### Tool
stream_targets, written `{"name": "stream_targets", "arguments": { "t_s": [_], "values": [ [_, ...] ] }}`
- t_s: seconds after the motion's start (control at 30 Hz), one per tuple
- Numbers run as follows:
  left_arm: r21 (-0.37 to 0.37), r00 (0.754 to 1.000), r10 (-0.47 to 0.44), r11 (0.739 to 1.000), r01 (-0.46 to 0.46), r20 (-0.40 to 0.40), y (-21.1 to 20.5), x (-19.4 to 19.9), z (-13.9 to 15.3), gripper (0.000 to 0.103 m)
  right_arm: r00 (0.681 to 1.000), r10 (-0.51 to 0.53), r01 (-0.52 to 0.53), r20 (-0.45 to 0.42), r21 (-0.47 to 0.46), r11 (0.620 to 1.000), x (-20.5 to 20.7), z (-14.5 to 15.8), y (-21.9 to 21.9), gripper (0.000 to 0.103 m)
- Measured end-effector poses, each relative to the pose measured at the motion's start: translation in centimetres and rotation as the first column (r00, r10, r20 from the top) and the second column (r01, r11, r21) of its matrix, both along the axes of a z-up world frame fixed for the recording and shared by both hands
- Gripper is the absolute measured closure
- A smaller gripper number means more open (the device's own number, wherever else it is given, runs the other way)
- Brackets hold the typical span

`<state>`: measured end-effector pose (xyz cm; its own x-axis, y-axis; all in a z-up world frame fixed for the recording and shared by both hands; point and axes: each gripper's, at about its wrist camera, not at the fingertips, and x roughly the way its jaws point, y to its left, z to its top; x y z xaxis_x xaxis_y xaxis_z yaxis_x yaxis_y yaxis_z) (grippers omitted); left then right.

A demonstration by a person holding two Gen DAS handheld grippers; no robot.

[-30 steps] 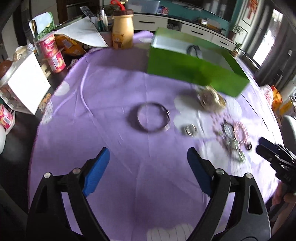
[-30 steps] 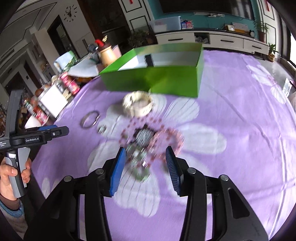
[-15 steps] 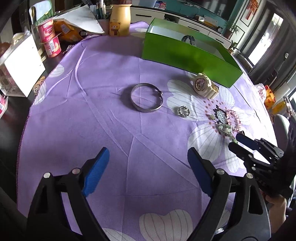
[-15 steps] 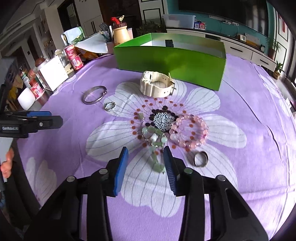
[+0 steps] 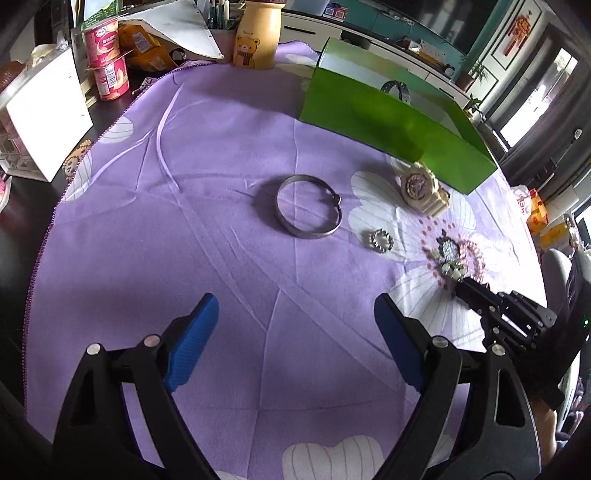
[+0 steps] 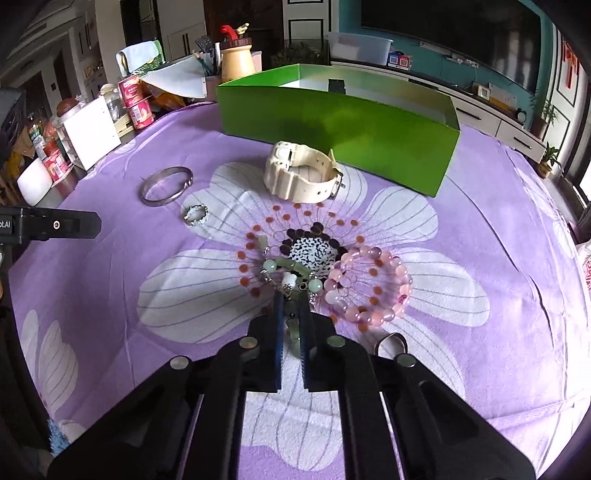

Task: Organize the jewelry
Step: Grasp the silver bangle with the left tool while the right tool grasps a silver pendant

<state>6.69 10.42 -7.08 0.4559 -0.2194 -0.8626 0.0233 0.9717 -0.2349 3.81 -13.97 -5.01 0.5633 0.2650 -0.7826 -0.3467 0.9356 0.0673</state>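
My right gripper (image 6: pixel 290 308) is shut on the near end of a green bead bracelet (image 6: pixel 291 275) that lies on the purple flowered cloth (image 6: pixel 498 236). A pink bead bracelet (image 6: pixel 369 286) lies just right of it, and a dark ring (image 6: pixel 394 342) sits by the right finger. A cream watch (image 6: pixel 301 175), a silver bangle (image 6: pixel 166 185) and a small sparkly ring (image 6: pixel 196 214) lie farther off, in front of the green box (image 6: pixel 336 129). My left gripper (image 5: pixel 295 343) is open and empty, above the cloth, short of the bangle (image 5: pixel 308 211).
A bear jar (image 5: pixel 258 33), pink cups (image 5: pixel 109 66) and a white box (image 5: pixel 40 114) crowd the table's far left edge. A dark watch (image 5: pixel 395 88) lies inside the green box (image 5: pixel 391 125). The right gripper's body (image 5: pixel 517 317) shows at the right of the left wrist view.
My right gripper has moved down and forward and closed its fingers on the green bead bracelet. My left gripper stayed open and shifted slightly nearer to the bangle.
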Motion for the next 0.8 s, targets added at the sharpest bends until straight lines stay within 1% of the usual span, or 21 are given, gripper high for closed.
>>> {"name": "stream_targets", "arguments": {
  "t_s": [0.03, 0.1, 0.17, 0.2, 0.3, 0.37, 0.43, 0.5, 0.53, 0.6, 0.63, 0.7, 0.73, 0.8],
  "values": [
    [-0.002, 1.000, 0.001, 1.000, -0.001, 0.002, 0.0, 0.0, 0.0, 0.016, 1.000, -0.008, 0.008, -0.001, 0.028, 1.000, 0.0, 0.2, -0.3, 0.096],
    [-0.008, 1.000, 0.003, 1.000, -0.003, 0.002, 0.1, 0.1, 0.0, 0.016, 1.000, -0.019, 0.020, -0.012, 0.112, 0.994, -0.1, 1.0, -1.0, 0.096],
    [-0.011, 1.000, 0.008, 1.000, -0.008, 0.000, 0.3, 0.4, -0.1, 0.016, 1.000, -0.015, 0.017, -0.012, 0.199, 0.980, -0.1, 2.1, -1.8, 0.096],
    [-0.013, 1.000, 0.012, 1.000, -0.012, 0.000, 0.3, 0.5, -0.1, 0.016, 1.000, -0.012, 0.014, -0.009, 0.256, 0.967, -0.1, 2.9, -2.2, 0.096],
    [-0.030, 1.000, 0.031, 0.999, -0.031, -0.002, 0.6, 1.2, -0.2, 0.016, 1.000, -0.002, -0.001, 0.008, 0.364, 0.931, -0.2, 4.9, -2.9, 0.096],
    [-0.043, 0.999, 0.049, 0.998, -0.049, -0.010, 0.8, 2.0, -0.3, 0.016, 1.000, 0.005, -0.012, 0.018, 0.404, 0.915, -0.2, 5.7, -2.9, 0.096],
    [-0.042, 0.997, 0.071, 0.997, -0.072, -0.020, 0.9, 2.8, -0.3, 0.019, 1.000, 0.012, -0.020, 0.024, 0.414, 0.910, -0.5, 6.0, -2.7, 0.096],
    [-0.032, 0.997, 0.077, 0.996, -0.078, -0.023, 0.7, 3.5, -0.3, 0.030, 1.000, 0.018, -0.026, 0.023, 0.407, 0.913, -0.6, 5.9, -2.4, 0.096],
    [-0.023, 0.997, 0.079, 0.997, -0.079, -0.025, 0.4, 3.9, -0.4, 0.032, 1.000, 0.020, -0.026, 0.021, 0.408, 0.913, -0.7, 5.8, -2.4, 0.096],
    [-0.001, 0.997, 0.077, 0.997, -0.077, -0.023, 0.0, 4.7, -0.4, 0.041, 1.000, 0.017, -0.022, 0.016, 0.407, 0.913, -0.7, 5.5, -2.5, 0.096],
    [0.015, 0.997, 0.073, 0.997, -0.072, -0.022, -0.4, 5.2, -0.5, 0.044, 1.000, 0.014, -0.020, 0.016, 0.402, 0.915, -0.7, 5.5, -2.7, 0.096],
    [0.037, 0.998, 0.067, 0.997, -0.066, -0.019, -0.8, 6.0, -0.7, 0.054, 1.000, 0.013, -0.016, 0.009, 0.401, 0.916, -0.6, 5.3, -2.9, 0.096],
    [0.054, 0.998, 0.066, 0.996, -0.065, -0.019, -1.1, 6.6, -1.0, 0.056, 1.000, 0.014, -0.015, 0.007, 0.400, 0.917, -0.5, 5.2, -3.0, 0.096],
    [0.073, 0.997, 0.068, 0.995, -0.066, -0.022, -1.2, 7.2, -1.4, 0.063, 1.000, 0.014, -0.016, 0.008, 0.392, 0.920, -0.5, 5.2, -3.1, 0.096]
  ]
}}
